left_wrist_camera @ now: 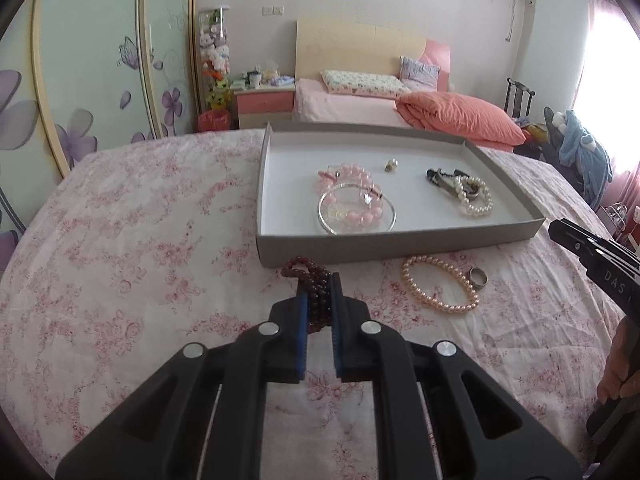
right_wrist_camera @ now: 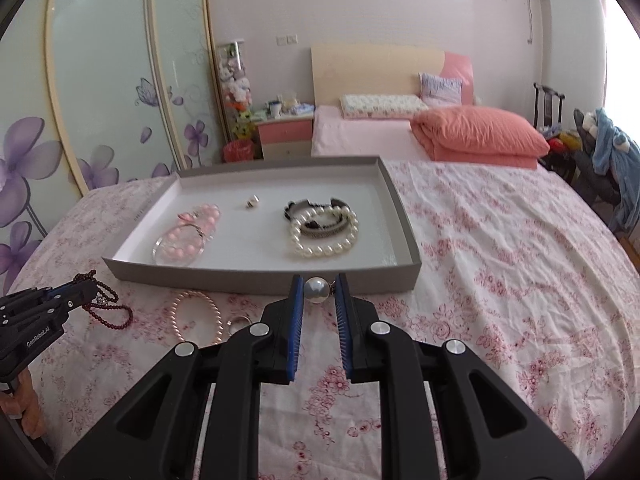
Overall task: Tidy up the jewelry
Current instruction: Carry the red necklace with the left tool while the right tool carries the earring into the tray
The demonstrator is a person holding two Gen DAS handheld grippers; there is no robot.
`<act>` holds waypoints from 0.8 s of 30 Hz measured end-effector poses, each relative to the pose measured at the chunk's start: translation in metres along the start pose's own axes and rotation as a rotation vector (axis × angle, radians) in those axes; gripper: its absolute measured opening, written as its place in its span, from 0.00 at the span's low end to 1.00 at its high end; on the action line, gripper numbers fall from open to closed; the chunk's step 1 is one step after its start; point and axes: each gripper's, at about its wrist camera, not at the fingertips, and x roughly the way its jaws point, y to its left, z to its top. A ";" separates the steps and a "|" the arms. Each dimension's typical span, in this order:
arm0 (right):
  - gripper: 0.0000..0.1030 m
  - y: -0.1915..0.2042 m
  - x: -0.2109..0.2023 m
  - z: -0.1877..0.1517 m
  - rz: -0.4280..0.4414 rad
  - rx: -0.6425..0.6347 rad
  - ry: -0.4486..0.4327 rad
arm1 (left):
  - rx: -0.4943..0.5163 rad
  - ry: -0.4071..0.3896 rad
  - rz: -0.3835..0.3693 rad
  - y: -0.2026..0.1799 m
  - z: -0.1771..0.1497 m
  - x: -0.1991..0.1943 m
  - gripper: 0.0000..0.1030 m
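Garnet bracelet point(left_wrist_camera: 316, 300) between left tool point(left_wrist_camera: 319, 280) pads.

The bedsheet point(left_wrist_camera: 140, 248) is thin, creased cloth with a matt floral print. The tray point(left_wrist_camera: 400, 240) looks like matt grey card outside, smooth and white inside. In it lie glossy pink beads point(left_wrist_camera: 360, 196), a clear shiny bangle point(left_wrist_camera: 328, 220) and lustrous white pearls point(left_wrist_camera: 478, 196). On the sheet, the pearl strand point(left_wrist_camera: 436, 284) has a soft pinkish sheen; the ring point(left_wrist_camera: 478, 279) beside it looks like dull metal. The dark red beads point(left_wrist_camera: 318, 292) are glossy. Both grippers point(left_wrist_camera: 318, 300) point(right_wrist_camera: 316, 300) are matt black plastic with ribbed blue pads point(right_wrist_camera: 296, 312) and shiny metal pins point(right_wrist_camera: 260, 329). The large pearl point(right_wrist_camera: 317, 290) gleams smoothly.
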 end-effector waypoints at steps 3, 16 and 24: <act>0.17 0.009 -0.013 0.002 0.000 -0.027 -0.064 | 0.015 -0.063 0.023 -0.007 0.003 -0.014 0.10; 0.17 0.026 -0.060 0.011 -0.011 -0.091 -0.313 | 0.096 -0.276 0.057 -0.038 0.013 -0.064 0.10; 0.17 0.028 -0.074 0.017 -0.015 -0.098 -0.404 | 0.105 -0.341 0.054 -0.050 0.019 -0.077 0.10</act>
